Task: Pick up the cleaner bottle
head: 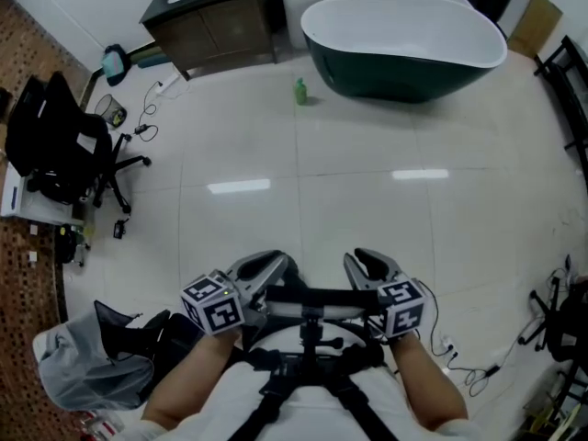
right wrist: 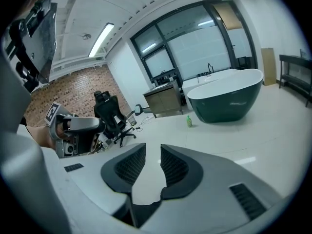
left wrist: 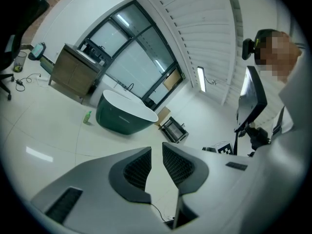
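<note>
White tiled floor (head: 367,200), green cleaner bottle (head: 300,91) upright just beside dark bathtub (head: 404,44).
Left gripper (head: 265,270) and right gripper (head: 371,266) well apart from it, jaws slightly parted, empty.

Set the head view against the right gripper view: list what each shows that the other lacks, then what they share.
Only the head view: the grey bag on the floor at lower left and the cables at lower right.
Only the right gripper view: the ceiling light and the windows behind the tub.
Both: the green bottle standing on the floor beside the tub, the cabinet, the black chair and the left tool.
</note>
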